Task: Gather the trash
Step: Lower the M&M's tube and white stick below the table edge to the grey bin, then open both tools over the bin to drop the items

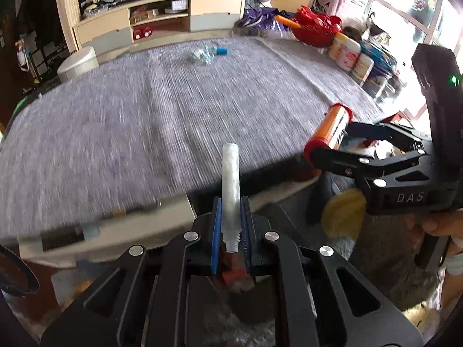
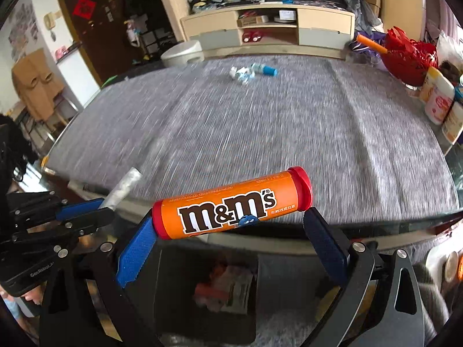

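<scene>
Left gripper: jaws clamped on a translucent white tube, gripped only near its threaded base, most of the length standing free beyond the pads. Right gripper: jaws spread wide, the orange M&M's tube pinched end to end between the pad tips.

Risks, as judged:
- M&M's tube is held lengthwise on rounded red caps, so little contact area. A jolt or slight relaxation would likely let it pivot out and drop.
- White tube could lever out of the pads if its free end is knocked.
- Both loads are carried off the edge of the grey-covered counter; anything dropped would fall to the cluttered floor.
- Crumpled blue-and-white trash lies uncollected at the far side.
</scene>
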The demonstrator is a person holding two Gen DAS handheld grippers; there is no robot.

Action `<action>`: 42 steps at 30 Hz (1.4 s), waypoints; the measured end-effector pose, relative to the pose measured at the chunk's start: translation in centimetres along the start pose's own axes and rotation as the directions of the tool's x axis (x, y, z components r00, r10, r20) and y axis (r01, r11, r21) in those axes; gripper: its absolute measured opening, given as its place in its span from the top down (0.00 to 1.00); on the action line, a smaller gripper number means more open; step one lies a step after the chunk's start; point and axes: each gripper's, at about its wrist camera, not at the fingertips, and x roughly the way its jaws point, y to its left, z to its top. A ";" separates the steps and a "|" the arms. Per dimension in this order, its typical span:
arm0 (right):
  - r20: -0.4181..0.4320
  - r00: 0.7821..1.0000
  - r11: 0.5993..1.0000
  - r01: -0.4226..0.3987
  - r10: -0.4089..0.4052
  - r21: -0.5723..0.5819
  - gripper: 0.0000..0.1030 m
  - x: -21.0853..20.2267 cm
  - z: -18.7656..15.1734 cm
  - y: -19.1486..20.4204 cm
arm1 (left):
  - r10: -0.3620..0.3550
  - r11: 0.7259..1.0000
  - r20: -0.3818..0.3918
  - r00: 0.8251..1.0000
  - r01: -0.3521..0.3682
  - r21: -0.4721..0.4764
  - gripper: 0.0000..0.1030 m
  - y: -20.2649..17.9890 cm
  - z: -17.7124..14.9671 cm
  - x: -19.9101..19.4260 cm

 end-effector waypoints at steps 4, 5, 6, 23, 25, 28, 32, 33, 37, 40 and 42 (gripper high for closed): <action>-0.029 1.000 1.000 -0.007 0.007 -0.011 0.05 0.1 -2.5 0.7 | -0.017 1.000 -0.034 0.999 0.016 -0.013 0.89 -0.8 -3.0 0.6; -0.044 0.999 1.000 -0.009 0.008 -0.010 0.05 0.3 -3.3 0.8 | -0.022 1.000 -0.044 0.999 0.021 -0.023 0.89 -0.9 -3.8 0.9; -0.056 0.998 1.000 -0.012 0.011 -0.009 0.05 0.6 -3.9 0.9 | -0.026 0.999 -0.053 0.998 0.025 -0.031 0.89 -1.0 -4.4 1.2; -0.211 0.977 0.999 0.022 -0.013 0.043 0.05 6.3 -10.6 0.3 | -0.105 0.983 -0.193 0.976 0.073 -0.167 0.89 -1.7 -11.0 7.5; -0.213 0.977 0.999 0.024 -0.013 0.048 0.05 6.5 -10.5 0.2 | -0.104 0.984 -0.197 0.975 0.072 -0.163 0.89 -1.7 -10.9 7.7; -0.219 0.976 0.998 0.025 -0.013 0.051 0.04 6.7 -10.5 0.1 | -0.107 0.984 -0.205 0.973 0.074 -0.164 0.88 -1.3 -10.9 8.1; -0.227 0.974 0.998 0.021 -0.006 0.063 0.03 7.2 -10.5 -0.1 | -0.097 0.985 -0.218 0.971 0.062 -0.160 0.54 -1.2 -10.9 8.5; -0.228 0.974 0.998 0.019 -0.003 0.067 0.03 7.3 -10.5 -0.2 | -0.094 0.985 -0.218 0.971 0.059 -0.159 0.48 -1.2 -10.9 8.6; -0.230 0.973 0.996 0.022 -0.003 0.081 0.03 7.5 -10.3 -0.5 | -0.089 0.984 -0.220 0.971 0.053 -0.167 0.30 -0.8 -11.0 8.8; -0.229 0.973 0.996 0.022 0.000 0.091 0.03 7.4 -10.0 -0.8 | -0.083 0.984 -0.219 0.972 0.045 -0.175 0.22 -0.5 -10.9 8.8; -0.223 0.975 0.995 0.020 0.003 0.101 0.03 7.2 -9.6 -1.0 | -0.079 0.983 -0.215 0.973 0.040 -0.181 0.18 -0.2 -10.8 8.8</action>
